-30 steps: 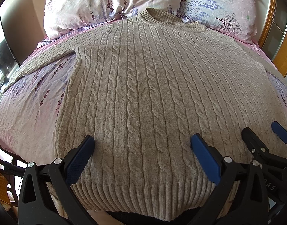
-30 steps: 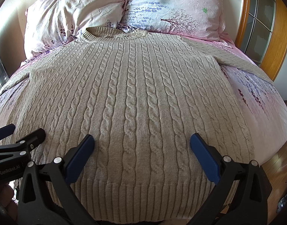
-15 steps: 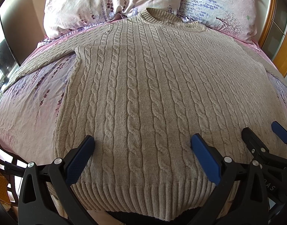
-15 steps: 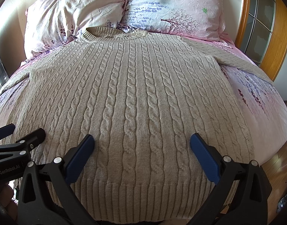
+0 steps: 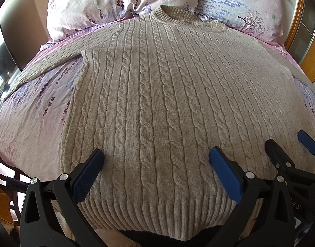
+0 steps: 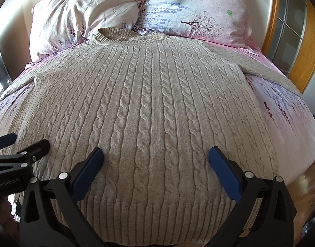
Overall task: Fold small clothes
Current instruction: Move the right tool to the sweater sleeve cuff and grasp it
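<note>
One sweater (image 5: 157, 103), two pillows (image 6: 85, 16), two claws (image 6: 155, 160).

I see a bed (image 6: 287, 123) in pink floral sheets, a beige cable-knit sweater (image 6: 149, 107) spread flat across it, two matching pillows (image 6: 196, 8) at its far end.

"GenRobot.AI" is printed on the left gripper (image 6: 21, 144).

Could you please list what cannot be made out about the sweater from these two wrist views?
- Sweater hem, left wrist view: the left gripper covers both corners.
- Left sleeve cuff, left wrist view: runs out at the image edge.
- Right sleeve cuff, right wrist view: runs off the bed's far side.
- Sweater's underside: hidden against the bedsheet.
</note>
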Demonstrator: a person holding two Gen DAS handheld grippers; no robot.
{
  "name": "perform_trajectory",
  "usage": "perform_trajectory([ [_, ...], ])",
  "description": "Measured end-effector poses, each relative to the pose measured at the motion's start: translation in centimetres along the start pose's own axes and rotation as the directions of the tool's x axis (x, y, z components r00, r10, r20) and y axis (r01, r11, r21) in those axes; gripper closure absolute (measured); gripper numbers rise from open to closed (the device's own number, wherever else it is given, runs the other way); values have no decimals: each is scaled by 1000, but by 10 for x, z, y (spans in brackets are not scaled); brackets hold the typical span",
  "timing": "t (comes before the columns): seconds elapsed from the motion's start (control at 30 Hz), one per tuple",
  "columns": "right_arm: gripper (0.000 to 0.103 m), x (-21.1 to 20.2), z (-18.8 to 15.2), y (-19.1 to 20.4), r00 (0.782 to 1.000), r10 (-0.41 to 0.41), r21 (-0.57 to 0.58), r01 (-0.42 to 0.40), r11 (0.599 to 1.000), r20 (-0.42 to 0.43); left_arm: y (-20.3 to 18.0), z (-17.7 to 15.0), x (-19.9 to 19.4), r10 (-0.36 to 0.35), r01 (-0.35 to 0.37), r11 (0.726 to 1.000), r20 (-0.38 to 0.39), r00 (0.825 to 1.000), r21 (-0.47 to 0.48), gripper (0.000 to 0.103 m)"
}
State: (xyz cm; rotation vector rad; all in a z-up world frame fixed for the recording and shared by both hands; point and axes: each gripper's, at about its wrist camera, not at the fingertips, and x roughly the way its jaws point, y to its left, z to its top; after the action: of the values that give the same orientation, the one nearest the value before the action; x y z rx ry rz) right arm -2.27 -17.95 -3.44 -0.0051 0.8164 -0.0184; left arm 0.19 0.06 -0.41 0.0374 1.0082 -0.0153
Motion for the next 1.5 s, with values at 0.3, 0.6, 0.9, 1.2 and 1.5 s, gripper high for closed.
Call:
perform_trajectory([
  [0.3,2,2,1,-6,994,105,-116,-102,988,18,-1,9,2,-20,22,999,-49,999,35,1],
  [0.6,3,-6,58,-94,982,175,146,-185,972,75,-8,13,-4,-104,96,991,84,991,97,1],
  [0.9,24,30,117,-263,997,29,550,-61,833,67,-20,26,-9,-286,264,953,155,946,152,1],
  [1.2,66,69,100,-369,999,-51,828,27,560,2,-12,43,-4,-388,370,920,154,909,130,1],
  [1.5,75,76,94,-390,993,-118,888,32,458,25,3,57,0,-396,385,918,160,904,96,1],
])
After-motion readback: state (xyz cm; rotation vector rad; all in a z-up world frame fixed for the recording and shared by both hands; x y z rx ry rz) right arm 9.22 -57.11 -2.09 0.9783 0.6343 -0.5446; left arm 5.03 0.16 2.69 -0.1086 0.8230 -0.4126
